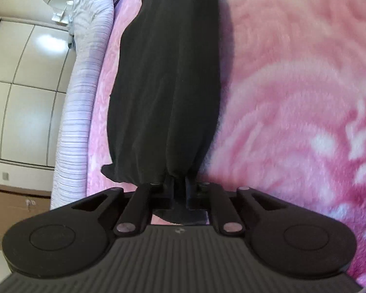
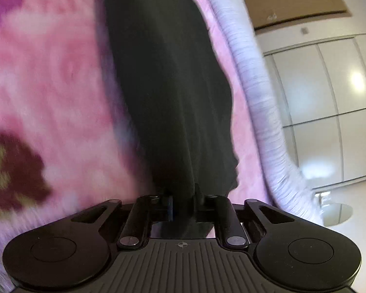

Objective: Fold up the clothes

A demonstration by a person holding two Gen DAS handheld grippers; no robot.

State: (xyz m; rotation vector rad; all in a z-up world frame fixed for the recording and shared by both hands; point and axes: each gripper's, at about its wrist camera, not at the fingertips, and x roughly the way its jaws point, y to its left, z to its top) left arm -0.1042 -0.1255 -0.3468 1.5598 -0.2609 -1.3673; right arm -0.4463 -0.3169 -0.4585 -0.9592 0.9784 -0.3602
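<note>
The left gripper (image 1: 179, 190), a black two-finger tool with ribbed grey housing, has its jaws closed on the gathered near end of a long black fabric garment (image 1: 166, 85). The garment stretches away from the fingers over a fluffy pink patterned blanket (image 1: 292, 97). Left of the blanket runs a pale lilac ribbed quilt edge (image 1: 78, 122), and beyond it stand glossy white wardrobe doors (image 1: 29, 92).

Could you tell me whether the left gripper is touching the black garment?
Touching: in the left wrist view, the left gripper is clamped on the black garment.
</note>
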